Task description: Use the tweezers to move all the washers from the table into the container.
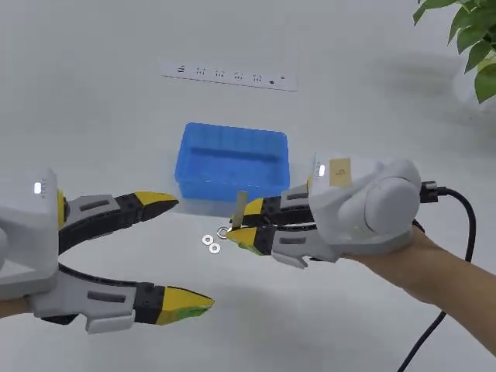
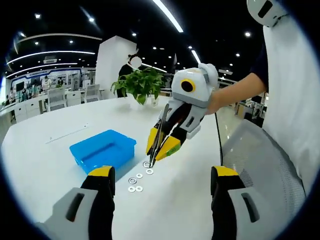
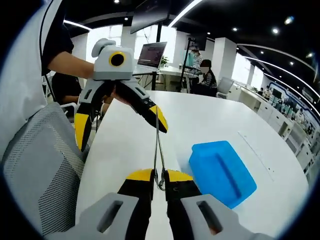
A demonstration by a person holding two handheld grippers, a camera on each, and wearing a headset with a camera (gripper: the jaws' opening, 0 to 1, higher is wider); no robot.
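Several small metal washers [image 1: 211, 243] [image 2: 135, 185] lie on the white table in front of the blue container [image 1: 232, 159] [image 2: 102, 149] [image 3: 222, 172]. My right gripper [image 1: 242, 221] [image 2: 162, 145] [image 3: 160, 176] is shut on the tweezers [image 1: 239, 208] [image 2: 159, 134] [image 3: 158, 145]. The tweezer tips point down at one washer [image 2: 147, 164] at the edge of the group. My left gripper [image 1: 192, 253] [image 2: 162, 175] [image 3: 120, 120] stands open and empty to the left of the washers, jaws wide apart.
A white power strip [image 1: 229, 75] lies beyond the container. A green plant [image 1: 465, 39] [image 2: 140, 85] stands at the far right. A black cable [image 1: 457, 232] trails from the right gripper. A grey mesh chair [image 2: 260, 165] [image 3: 35, 170] is beside the table.
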